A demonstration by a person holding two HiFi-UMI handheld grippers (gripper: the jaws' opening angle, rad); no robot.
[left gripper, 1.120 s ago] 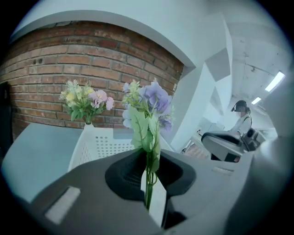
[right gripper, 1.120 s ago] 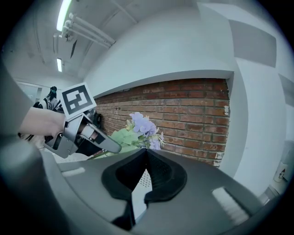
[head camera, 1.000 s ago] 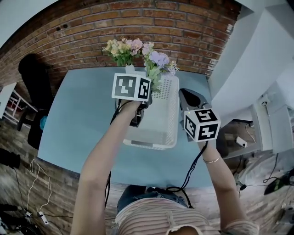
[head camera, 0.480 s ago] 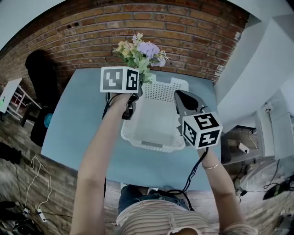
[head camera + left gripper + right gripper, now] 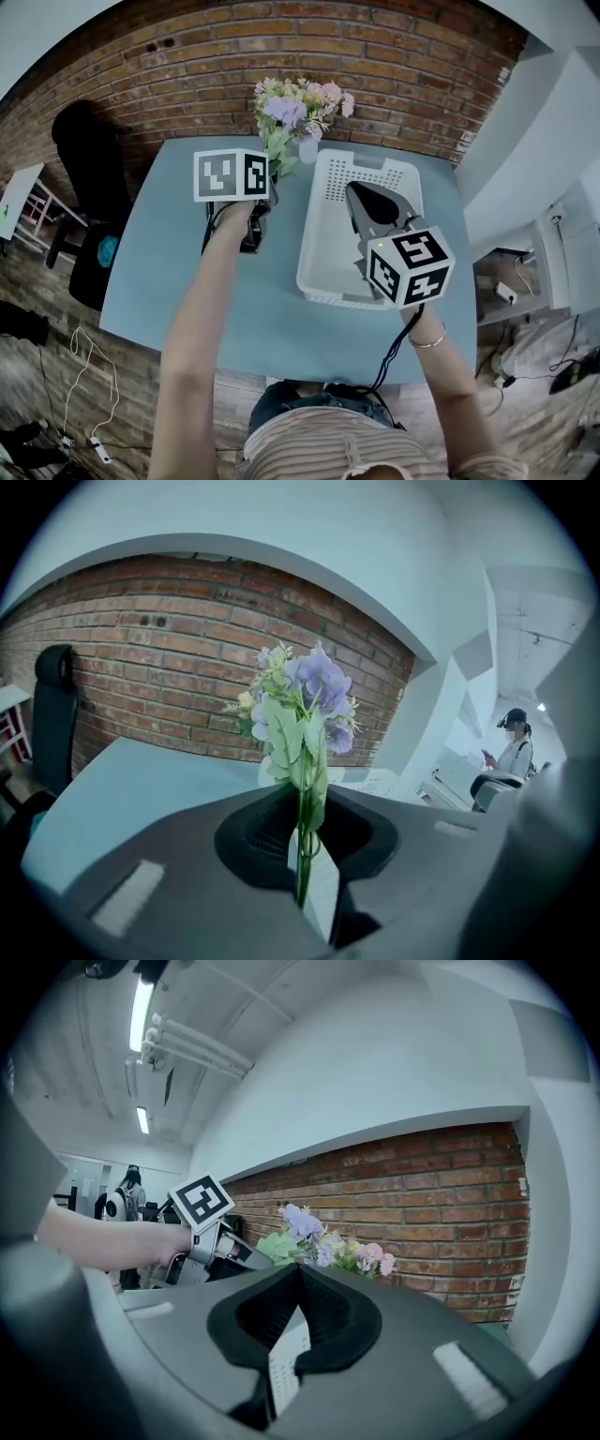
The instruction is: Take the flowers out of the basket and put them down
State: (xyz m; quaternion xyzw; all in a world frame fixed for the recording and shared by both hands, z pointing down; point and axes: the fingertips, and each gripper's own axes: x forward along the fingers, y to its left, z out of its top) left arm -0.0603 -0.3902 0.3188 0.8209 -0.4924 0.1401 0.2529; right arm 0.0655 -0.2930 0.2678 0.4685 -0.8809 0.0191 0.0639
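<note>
Two grippers are up over the table (image 5: 169,272). The left gripper (image 5: 306,799) has its fingers (image 5: 267,832) closed on the thin green stem (image 5: 302,855) of the flowers (image 5: 305,691). The stem runs up through the narrow slit between the fingers. The leaves and pale purple blooms stand upright just above and beyond the fingertips.

In the head view, this bunch is clear of the basket (image 5: 333,234), which lies to the right of the left fingers. The bunch is held over the table's far edge, close in front of the brick wall (image 5: 187,66). Just right of the held blooms stands a white vase (image 5: 307,148) with a second bunch (image 5: 330,96) of pink and cream blooms. The two bunches overlap in the head view, and I cannot tell whether they touch. The marker cube (image 5: 232,174) sits behind the left fingers, over the person's hand.

The right gripper (image 5: 300,1269) has its fingers (image 5: 342,1312) pressed together at the tips, with nothing pinched. Only the basket's perforated white plastic shows through the gap below the tips. In the head view, these fingers hang over the basket's right half, which looks empty. Beyond and left of the right fingertips, the right gripper view shows the left gripper with the flowers. The vase bunch is straight ahead against the wall.

A black chair (image 5: 84,159) stands far off to the left of the left fingers.
</note>
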